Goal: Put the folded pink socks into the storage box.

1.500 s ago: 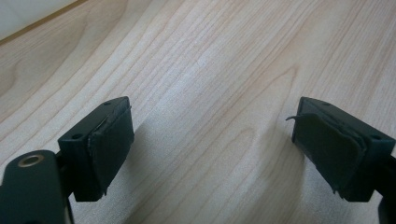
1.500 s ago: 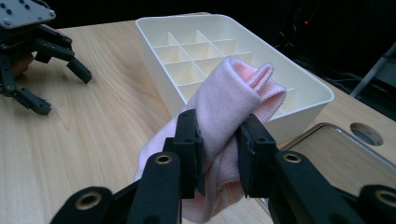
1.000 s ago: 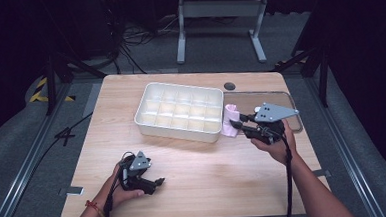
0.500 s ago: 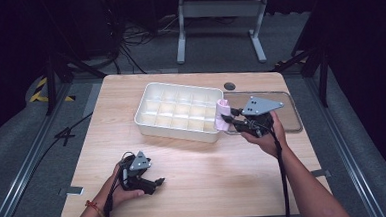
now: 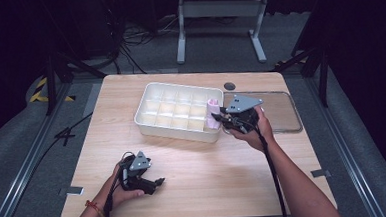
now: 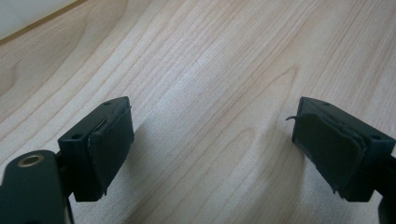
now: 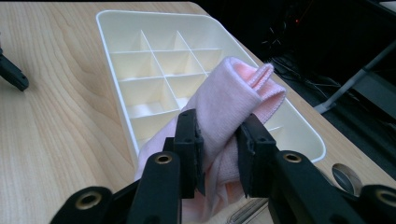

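Near the table's [image 5: 195, 188] front-left edge, the left gripper [image 5: 157, 182] rests low on the bare wood exactly where it lay a second ago, its jaws standing wide apart with nothing between them, as its own view confirms. Moving right, the white divided tray [image 5: 152, 126] sits mid-table, its cells seemingly bare, though the far ones are too washed out to be sure. At its right end the right gripper [image 5: 217, 118] is clamped on a rolled pink cloth [image 5: 212, 112], and this is what has changed: a second ago the cloth was held beside the tray's right wall, and now it hangs over the end column of cells, so the drop into a compartment looks close. Which cell lies beneath it is hard to tell. A clear flat tray [image 5: 281, 109] lies just beyond the hand, partly covered by it.
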Motion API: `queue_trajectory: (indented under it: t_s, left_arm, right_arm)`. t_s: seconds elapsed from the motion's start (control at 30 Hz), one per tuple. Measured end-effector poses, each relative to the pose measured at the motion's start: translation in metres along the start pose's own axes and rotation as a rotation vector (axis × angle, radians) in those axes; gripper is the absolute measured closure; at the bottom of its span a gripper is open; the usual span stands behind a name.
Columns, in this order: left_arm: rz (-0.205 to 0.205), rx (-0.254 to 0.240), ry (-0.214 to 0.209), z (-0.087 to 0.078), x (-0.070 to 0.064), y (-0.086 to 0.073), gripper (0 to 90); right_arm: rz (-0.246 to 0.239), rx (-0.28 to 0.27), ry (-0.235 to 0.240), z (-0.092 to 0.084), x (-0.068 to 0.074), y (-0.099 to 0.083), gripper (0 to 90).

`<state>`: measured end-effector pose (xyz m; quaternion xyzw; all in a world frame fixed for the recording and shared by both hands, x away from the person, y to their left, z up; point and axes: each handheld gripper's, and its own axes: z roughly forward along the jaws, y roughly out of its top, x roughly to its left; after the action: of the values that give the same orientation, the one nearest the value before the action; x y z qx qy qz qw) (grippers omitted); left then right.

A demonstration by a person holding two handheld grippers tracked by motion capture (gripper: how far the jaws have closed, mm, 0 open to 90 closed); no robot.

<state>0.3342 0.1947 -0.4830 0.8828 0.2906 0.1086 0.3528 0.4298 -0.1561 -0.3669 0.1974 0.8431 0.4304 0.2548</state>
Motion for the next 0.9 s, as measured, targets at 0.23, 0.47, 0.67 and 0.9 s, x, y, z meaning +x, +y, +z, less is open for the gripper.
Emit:
queue_trajectory:
  t_s: [0.23,0.47,0.67,0.9]
  left_arm:
    - [0.0,0.0,0.0,0.0,0.0,0.0,12.9]
    - [0.0,-0.001,0.0,0.0,0.0,0.0,12.9]
    - [0.001,0.0,0.0,0.0,0.0,0.0,12.9]
    - [0.001,0.0,0.0,0.0,0.0,0.0,12.9]
  right_arm:
    - [-0.008,0.038,-0.009,0.011,-0.001,-0.002,72.2]
    - [-0.013,0.065,0.004,0.02,-0.004,-0.005,72.1]
    - [-0.036,0.104,0.011,0.028,-0.002,-0.006,72.1]
    - [-0.066,0.156,0.019,0.038,0.0,-0.008,72.1]
